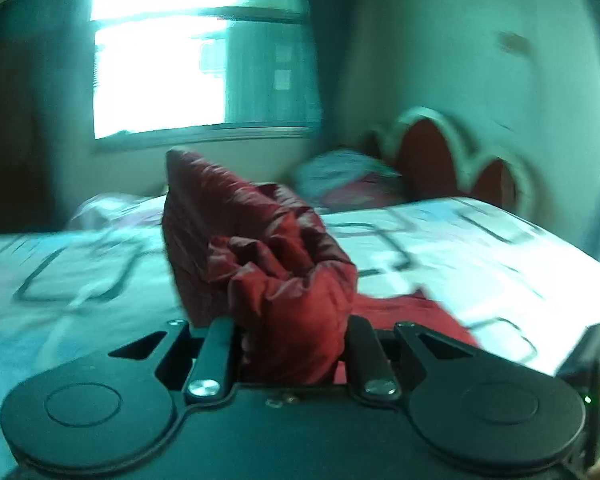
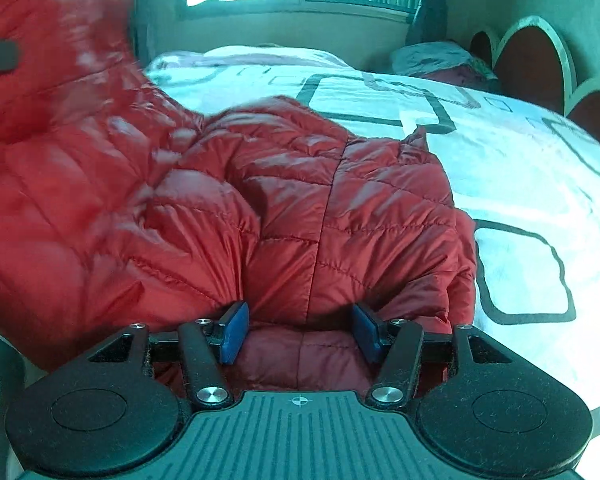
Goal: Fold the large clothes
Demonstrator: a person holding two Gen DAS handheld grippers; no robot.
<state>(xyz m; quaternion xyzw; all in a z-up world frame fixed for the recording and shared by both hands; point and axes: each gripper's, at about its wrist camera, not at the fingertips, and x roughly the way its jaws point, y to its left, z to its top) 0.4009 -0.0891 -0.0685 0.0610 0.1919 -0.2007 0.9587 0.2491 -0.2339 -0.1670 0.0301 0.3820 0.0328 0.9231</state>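
Lifting a bunched fold of the glossy red quilted jacket in my clamped left tool, my right tool pinches its hem.

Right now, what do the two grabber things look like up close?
Both are black. Each hand-held gripper has two round discs at the bottom, flat link bars and shiny silver screws. The right hand-held gripper has blue pads, a ribbed body and a small white crosshair mark. Beside the left hand-held gripper, a tiny green light glows.
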